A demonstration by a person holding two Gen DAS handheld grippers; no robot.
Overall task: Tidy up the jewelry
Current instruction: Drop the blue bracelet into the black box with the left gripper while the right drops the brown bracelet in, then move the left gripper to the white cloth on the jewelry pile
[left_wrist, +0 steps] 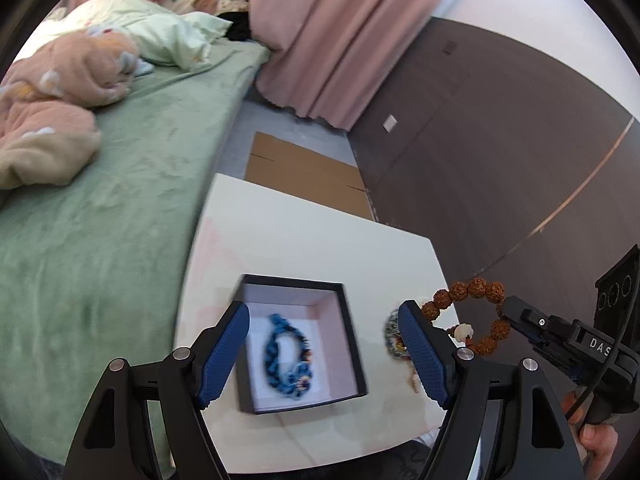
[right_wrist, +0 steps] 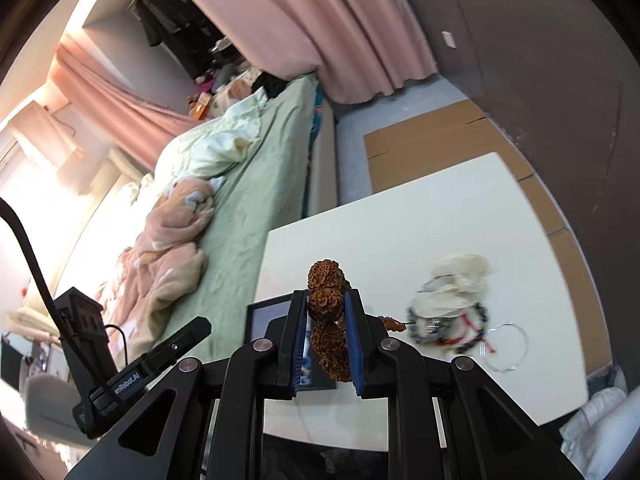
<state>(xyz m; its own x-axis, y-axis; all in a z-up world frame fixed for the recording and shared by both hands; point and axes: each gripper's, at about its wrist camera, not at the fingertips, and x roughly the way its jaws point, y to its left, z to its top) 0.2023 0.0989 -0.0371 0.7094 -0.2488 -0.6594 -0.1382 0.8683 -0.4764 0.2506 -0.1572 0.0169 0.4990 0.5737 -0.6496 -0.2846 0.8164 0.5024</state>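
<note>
A blue braided bracelet (left_wrist: 287,356) lies flat inside the open black box (left_wrist: 352,344) on your white desk (left_wrist: 320,232). Your left claw (left_wrist: 324,354) hangs above the box, its blue pads spread wide with nothing between them. Your right claw (right_wrist: 326,344) is clamped on a brown seed-bead bracelet (right_wrist: 326,304), lifted off the desk. More jewelry (right_wrist: 444,320) sits heaped on the desk to the right of the box, a clear ring (right_wrist: 505,346) just beside it.
</note>
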